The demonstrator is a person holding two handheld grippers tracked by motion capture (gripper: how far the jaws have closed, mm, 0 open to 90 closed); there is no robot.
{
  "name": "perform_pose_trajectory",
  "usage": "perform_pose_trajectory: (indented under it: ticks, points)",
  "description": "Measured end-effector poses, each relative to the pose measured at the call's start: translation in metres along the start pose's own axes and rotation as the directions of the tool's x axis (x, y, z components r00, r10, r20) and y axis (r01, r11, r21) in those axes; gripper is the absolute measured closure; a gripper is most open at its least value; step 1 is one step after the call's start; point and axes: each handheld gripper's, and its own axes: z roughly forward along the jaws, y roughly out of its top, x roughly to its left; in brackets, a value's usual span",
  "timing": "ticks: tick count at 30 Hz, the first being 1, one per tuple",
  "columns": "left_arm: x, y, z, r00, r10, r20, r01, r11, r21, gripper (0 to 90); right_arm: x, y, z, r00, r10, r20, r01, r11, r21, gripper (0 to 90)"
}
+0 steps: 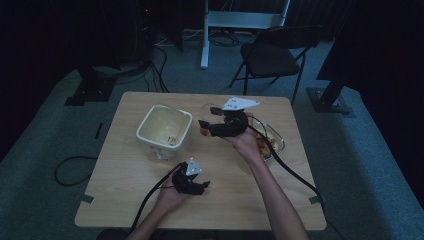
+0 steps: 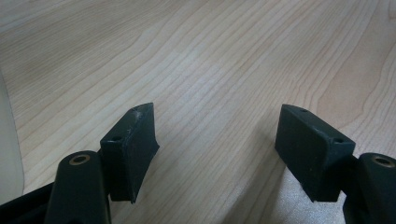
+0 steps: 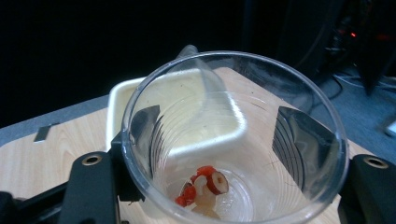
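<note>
Table [image 1: 150, 200]: light wood, square; carries everything below.

Bin [image 1: 164, 131]: cream, square, open top, left of centre on table; inside looks bare. In right gripper view it sits just behind the cup, seen through the clear wall [image 3: 140, 88].

Glass bowl [image 1: 274, 142]: clear, right side of table, partly behind the right forearm; reddish food in it, too dim to name.

Cup [image 3: 233, 140]: clear plastic, ribbed wall. Held off the table, between bowl and bin, nearer the bin's right edge [image 1: 209, 111]. Few red-and-white fruit pcs [image 3: 205, 186] at its base.

Right gripper [image 1: 216, 125]: jaws pinch the cup from outside, one pad each side of the wall.

Left gripper [image 1: 199, 186]: resting near table's front, jaws spread, nothing betw. them, bare wood below [image 2: 215, 154].

Step in hand (est.): carry cup over bin, tip pcs in.
- Keep squeeze light; thin wall prob. buckles.
- Get rim fully past bin's edge before tipping.
- Tip slow; wet pcs may stick, so a small shake could be needed.

Orientation: cup's long axis runs base to mouth, tilted. Mouth points up and back toward the gripper cam; base points toward bin.
</note>
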Motion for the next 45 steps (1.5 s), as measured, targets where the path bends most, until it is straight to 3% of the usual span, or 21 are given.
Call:
perform_pose_trajectory:
  ticks: [11,18,25,30,40,43,45]
  points:
    - [0.000,0.000,0.000,1.0000,0.002,0.003,-0.002,1.0000,0.002,30.0,0.017,0.018,0.021,0.9971,-0.004,-0.076,0.001,1.000,-0.030,32.3]
    - [0.000,0.000,0.000,1.0000,0.002,0.004,-0.002,1.0000,0.003,30.0,0.030,0.031,0.039,0.9908,-0.021,-0.134,0.017,0.999,-0.033,32.0]
    - [0.000,0.000,0.000,1.0000,0.007,0.003,-0.007,1.0000,0.006,30.0,0.037,0.037,0.062,0.9886,-0.018,-0.149,0.015,1.000,-0.021,31.8]
    - [0.000,0.000,0.000,1.0000,0.007,0.003,-0.007,1.0000,0.006,30.0,0.032,0.036,0.072,0.9841,0.021,-0.176,-0.030,0.998,-0.049,31.8]
    - [0.000,0.000,0.000,1.0000,0.005,0.003,-0.005,1.0000,0.004,30.0,0.031,0.038,0.082,0.9841,0.030,-0.175,-0.038,0.998,-0.045,31.4]
    - [0.000,0.000,0.000,1.0000,0.006,0.003,-0.006,1.0000,0.005,30.0,0.033,0.041,0.087,0.9854,0.032,-0.167,-0.042,0.998,-0.054,28.1]
    - [0.000,0.000,0.000,1.0000,0.006,0.003,-0.006,1.0000,0.005,30.0,0.030,0.041,0.089,0.9808,0.066,-0.183,-0.079,0.995,-0.062,19.5]
